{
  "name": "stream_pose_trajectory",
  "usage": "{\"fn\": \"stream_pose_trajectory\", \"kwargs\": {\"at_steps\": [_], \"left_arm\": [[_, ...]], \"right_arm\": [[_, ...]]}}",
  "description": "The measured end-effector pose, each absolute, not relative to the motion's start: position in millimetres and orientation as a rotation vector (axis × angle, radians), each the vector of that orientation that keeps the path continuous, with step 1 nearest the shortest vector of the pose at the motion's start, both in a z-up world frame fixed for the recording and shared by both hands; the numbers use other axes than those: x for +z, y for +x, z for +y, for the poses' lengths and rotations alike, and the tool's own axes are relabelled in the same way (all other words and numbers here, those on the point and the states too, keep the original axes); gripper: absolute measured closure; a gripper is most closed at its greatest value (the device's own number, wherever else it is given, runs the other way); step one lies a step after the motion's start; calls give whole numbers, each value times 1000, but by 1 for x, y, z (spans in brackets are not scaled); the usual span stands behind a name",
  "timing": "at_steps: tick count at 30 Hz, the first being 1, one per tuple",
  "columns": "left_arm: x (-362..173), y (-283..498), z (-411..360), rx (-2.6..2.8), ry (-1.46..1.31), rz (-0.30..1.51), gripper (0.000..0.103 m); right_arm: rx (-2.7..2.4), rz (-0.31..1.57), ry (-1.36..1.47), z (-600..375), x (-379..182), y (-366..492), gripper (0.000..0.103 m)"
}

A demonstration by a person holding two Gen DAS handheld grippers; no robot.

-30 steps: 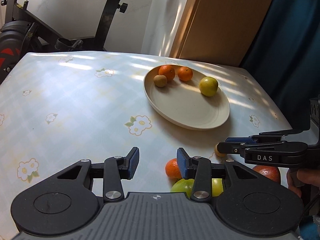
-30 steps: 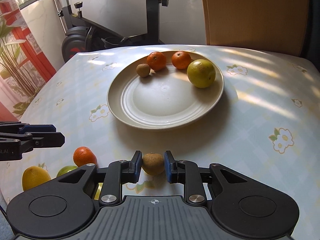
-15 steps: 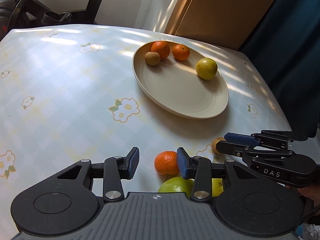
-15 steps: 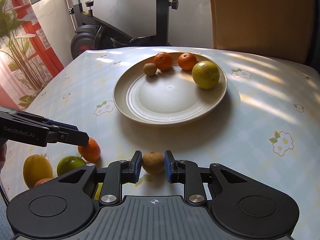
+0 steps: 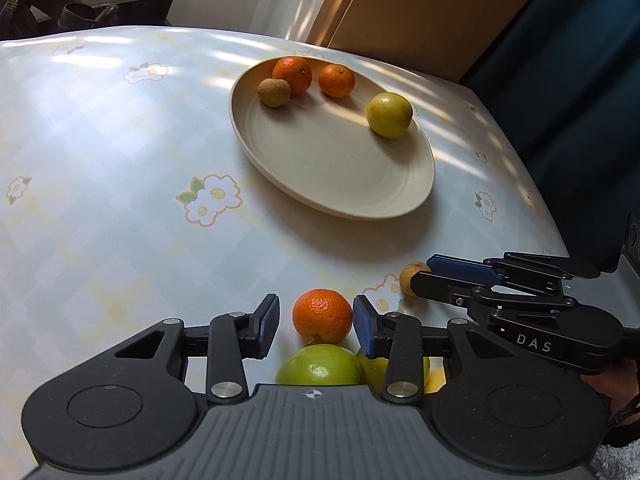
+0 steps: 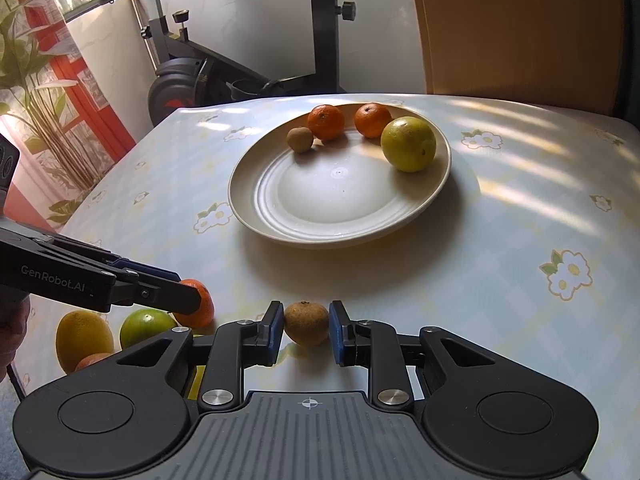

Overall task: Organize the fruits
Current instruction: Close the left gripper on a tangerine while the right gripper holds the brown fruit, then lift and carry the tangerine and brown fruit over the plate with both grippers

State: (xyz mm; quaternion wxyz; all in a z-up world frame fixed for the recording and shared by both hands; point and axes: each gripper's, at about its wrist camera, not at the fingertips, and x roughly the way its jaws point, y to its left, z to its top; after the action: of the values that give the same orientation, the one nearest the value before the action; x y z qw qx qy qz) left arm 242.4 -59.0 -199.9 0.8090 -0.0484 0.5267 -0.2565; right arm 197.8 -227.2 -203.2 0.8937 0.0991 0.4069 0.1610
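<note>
A small orange [image 5: 322,314] lies on the flowered tablecloth between the jaws of my left gripper [image 5: 316,316]. The jaws are closing; the right pad meets the peel and a gap stays at the left pad. My right gripper [image 6: 306,320] is shut on a small brown fruit [image 6: 306,322] that rests on the cloth. The left wrist view shows it too, as the right gripper [image 5: 424,272] at the right. The cream plate [image 6: 340,196] beyond holds two oranges, a brown fruit and a yellow-green citrus [image 6: 408,144].
A green fruit [image 5: 320,366], a yellow lemon [image 6: 82,336] and a reddish fruit [image 6: 94,360] lie near the table's front edge under my left gripper. An exercise bike [image 6: 240,60] and a wooden panel [image 6: 520,28] stand behind the table. A dark curtain [image 5: 580,80] hangs beside it.
My left gripper has tipped downward and moved over the loose orange, which now sits between its jaws, and the jaws have narrowed a little. The right gripper has kept still on the brown fruit.
</note>
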Motion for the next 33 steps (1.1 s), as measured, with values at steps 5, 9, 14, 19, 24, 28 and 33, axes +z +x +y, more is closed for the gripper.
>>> {"fn": "stream_pose_trajectory", "kwargs": {"at_steps": [5, 9, 14, 19, 24, 28, 33], "left_arm": [[-199, 241, -59, -547, -106, 1108, 69], [-195, 240, -56, -537, -104, 1077, 70], [-183, 240, -52, -522, -82, 1024, 70], [-171, 240, -50, -515, -57, 984, 70], [-161, 240, -46, -506, -52, 955, 70], [-153, 242, -43, -492, -37, 928, 70], [-141, 246, -44, -496, -19, 894, 70]], "right_arm": [[343, 850, 218, -228, -205, 196, 79], [344, 853, 216, -227, -206, 195, 79], [346, 861, 208, -224, -205, 198, 78], [345, 870, 228, -225, -208, 201, 78], [347, 862, 248, -226, -206, 200, 81], [347, 834, 250, -229, -195, 199, 86], [339, 828, 238, -234, -183, 204, 96]]}}
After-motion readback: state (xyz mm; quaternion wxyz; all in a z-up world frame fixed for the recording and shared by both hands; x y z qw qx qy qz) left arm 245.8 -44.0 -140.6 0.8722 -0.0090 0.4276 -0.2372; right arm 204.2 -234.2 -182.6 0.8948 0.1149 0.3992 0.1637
